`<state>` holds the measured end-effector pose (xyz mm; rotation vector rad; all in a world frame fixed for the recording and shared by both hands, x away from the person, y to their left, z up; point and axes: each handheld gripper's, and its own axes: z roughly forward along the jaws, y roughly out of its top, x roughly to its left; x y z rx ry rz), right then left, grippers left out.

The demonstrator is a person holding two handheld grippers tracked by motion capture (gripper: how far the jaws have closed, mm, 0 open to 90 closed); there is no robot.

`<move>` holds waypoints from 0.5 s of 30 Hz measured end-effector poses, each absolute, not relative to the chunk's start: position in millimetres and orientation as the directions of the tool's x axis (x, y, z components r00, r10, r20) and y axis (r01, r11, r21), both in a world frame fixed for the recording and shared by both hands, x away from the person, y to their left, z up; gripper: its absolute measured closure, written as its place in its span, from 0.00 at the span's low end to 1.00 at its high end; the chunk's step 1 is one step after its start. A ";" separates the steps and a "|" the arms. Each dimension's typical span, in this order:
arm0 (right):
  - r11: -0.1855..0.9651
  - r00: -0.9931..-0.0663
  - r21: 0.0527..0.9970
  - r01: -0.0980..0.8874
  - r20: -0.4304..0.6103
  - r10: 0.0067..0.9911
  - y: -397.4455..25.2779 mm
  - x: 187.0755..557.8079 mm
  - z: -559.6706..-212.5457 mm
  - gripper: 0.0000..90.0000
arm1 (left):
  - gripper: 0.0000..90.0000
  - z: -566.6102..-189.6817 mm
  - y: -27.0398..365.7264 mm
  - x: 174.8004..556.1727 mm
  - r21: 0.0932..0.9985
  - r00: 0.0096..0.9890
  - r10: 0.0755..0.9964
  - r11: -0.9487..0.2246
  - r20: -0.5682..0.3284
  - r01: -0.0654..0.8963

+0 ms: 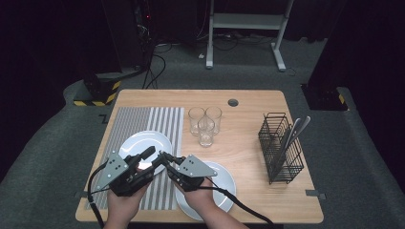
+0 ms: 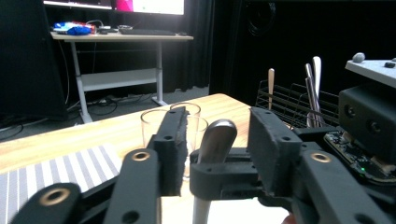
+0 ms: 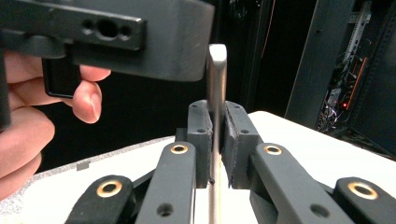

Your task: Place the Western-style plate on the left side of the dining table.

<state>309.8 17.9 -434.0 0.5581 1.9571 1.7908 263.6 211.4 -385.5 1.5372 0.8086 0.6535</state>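
Your left gripper (image 1: pixel 149 155) sits over the round white plate (image 1: pixel 131 142) on the grey striped placemat (image 1: pixel 157 119), its jaws standing wide apart. In the left gripper view those jaws flank the rounded end of a silver metal utensil handle (image 2: pixel 215 137) without touching it, so you seem to be lining up to take it rather than gripping it yet.

Just to its right, your right gripper (image 1: pixel 165 159) is clamped narrow on that same handle; in the right gripper view the two pads pinch the flat steel strip (image 3: pixel 215 100) upright between them. Holding it vertical leaves the free end standing clear for your other tool, which looks like the reason for the pose: a handover above the plates. I cannot tell whether it is a fork, spoon or knife.

Under your right hand (image 1: pixel 200 195) lies a second white plate (image 1: pixel 224 181) on the bare wooden table (image 1: pixel 248 143). Farther right stand three clear drinking glasses (image 1: pixel 205 125), then the black wire cutlery basket (image 1: pixel 279 148), with more silver cutlery upright in it.
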 end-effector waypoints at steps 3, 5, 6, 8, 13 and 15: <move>0.085 -0.828 0.996 0.008 -0.041 0.559 17.8 309.8 -434.1 0.92 | 0.66 -384.9 209.0 265.2 0.991 0.599 0.800 -0.048 -0.037 0.125; 0.085 -0.829 0.996 0.008 -0.041 0.558 18.0 309.8 -434.2 0.91 | 0.68 -385.4 207.0 267.2 0.990 0.592 0.806 -0.060 -0.028 0.128; 0.083 -0.829 0.997 0.007 -0.041 0.558 18.3 309.8 -434.5 0.91 | 0.70 -386.2 206.4 268.9 0.989 0.588 0.808 -0.065 -0.026 0.133; 0.082 -0.830 0.997 0.008 -0.039 0.557 18.6 309.5 -434.7 0.91 | 0.71 -386.9 205.9 270.1 0.988 0.590 0.807 -0.069 -0.024 0.135; 0.081 -0.832 0.997 0.007 -0.038 0.553 19.3 308.6 -435.1 0.91 | 0.74 -388.1 204.2 272.3 0.987 0.589 0.808 -0.079 -0.021 0.143; 0.081 -0.832 0.997 0.008 -0.039 0.553 19.4 308.5 -435.0 0.91 | 0.76 -388.3 204.1 272.5 0.987 0.591 0.806 -0.080 -0.020 0.142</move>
